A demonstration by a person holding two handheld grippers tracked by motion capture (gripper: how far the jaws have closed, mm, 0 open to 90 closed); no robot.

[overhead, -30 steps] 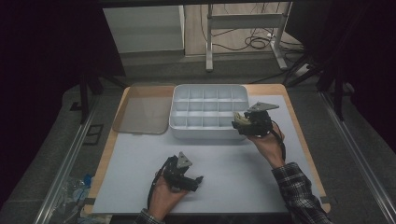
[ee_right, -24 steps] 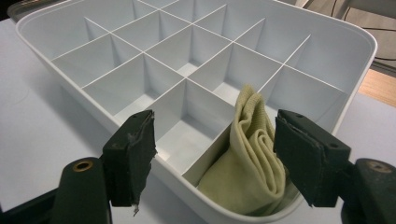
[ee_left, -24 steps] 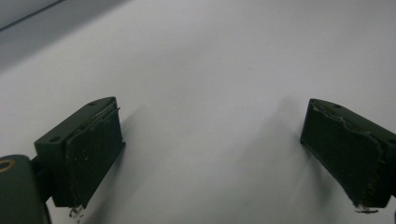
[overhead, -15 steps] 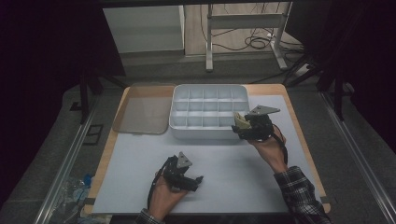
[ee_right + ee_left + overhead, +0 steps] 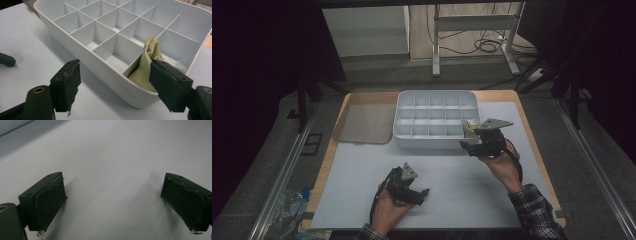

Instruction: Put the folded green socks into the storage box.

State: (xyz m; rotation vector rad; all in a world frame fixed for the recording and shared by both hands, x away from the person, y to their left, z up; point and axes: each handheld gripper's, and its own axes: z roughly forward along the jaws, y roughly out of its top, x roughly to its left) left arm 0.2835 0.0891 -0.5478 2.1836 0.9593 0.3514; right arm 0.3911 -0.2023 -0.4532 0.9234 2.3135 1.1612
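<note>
A white compartment tray (image 5: 428,142) stands at the far middle of the white sheet. A pale yellow cloth (image 5: 470,129) sits bunched in its front right compartment, also seen as the cloth (image 5: 147,65) sticking up over the tray's wall (image 5: 105,67). My right gripper (image 5: 468,145) is at the tray's front right corner; this gripper (image 5: 116,67) is open, its jaws have just been opening, and nothing is pinched between them. The cloth lies just behind its right pad (image 5: 167,85). My left gripper (image 5: 421,195) rests low over the sheet; the same gripper (image 5: 113,180) is open and empty.
A translucent grey lid (image 5: 362,122) lies flat left of the tray. The white sheet (image 5: 352,170) covers a wooden board (image 5: 532,135) with metal rails on both sides. A crumpled plastic bag (image 5: 287,205) lies off the board at the near left.
The right gripper has drawn back a little from the tray toward the near edge, its jaws wider apart. The cloth stays in the compartment. The left hand has kept still.
</note>
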